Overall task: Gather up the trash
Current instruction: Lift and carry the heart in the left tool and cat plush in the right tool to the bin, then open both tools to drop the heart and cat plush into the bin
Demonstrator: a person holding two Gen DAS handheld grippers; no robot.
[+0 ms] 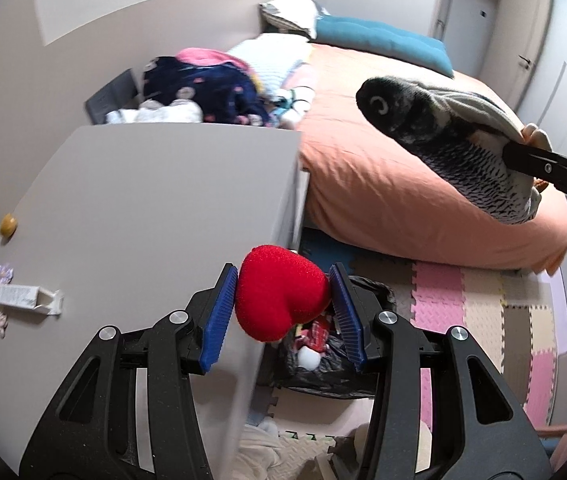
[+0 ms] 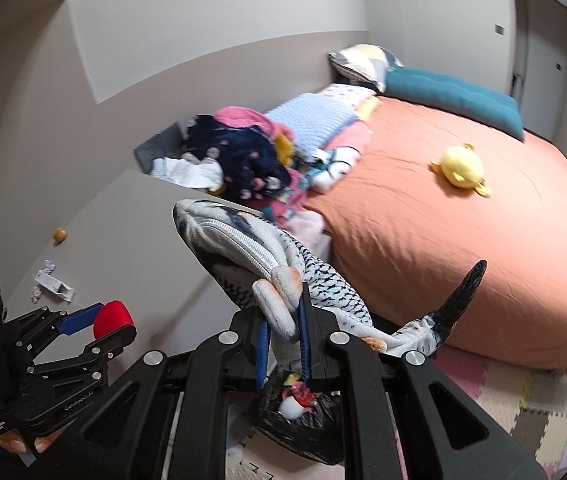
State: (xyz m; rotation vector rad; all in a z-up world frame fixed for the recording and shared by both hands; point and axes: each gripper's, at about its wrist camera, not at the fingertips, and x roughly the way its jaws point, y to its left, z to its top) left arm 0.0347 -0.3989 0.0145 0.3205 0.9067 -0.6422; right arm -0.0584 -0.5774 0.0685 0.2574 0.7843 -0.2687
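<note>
Above the black plastic trash bag (image 1: 323, 364) on the foam-mat floor, we've got both hauls ready: left gripper (image 1: 283, 300) fingers half open, clamping a red plush heart (image 1: 279, 296); right gripper (image 2: 285, 344) fingers pinched nearly closed on a grey scaly fish plush (image 2: 283, 276). Neither's dropped yet. Grey table (image 1: 143, 200) crowds the bag; a yellow plush toy (image 2: 459, 170) sits mid-bed.

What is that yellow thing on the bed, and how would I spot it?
Find the big bed with the orange sheet. Alone on its open middle lies a yellow plush toy. Everything else soft is heaped along the wall side.
</note>
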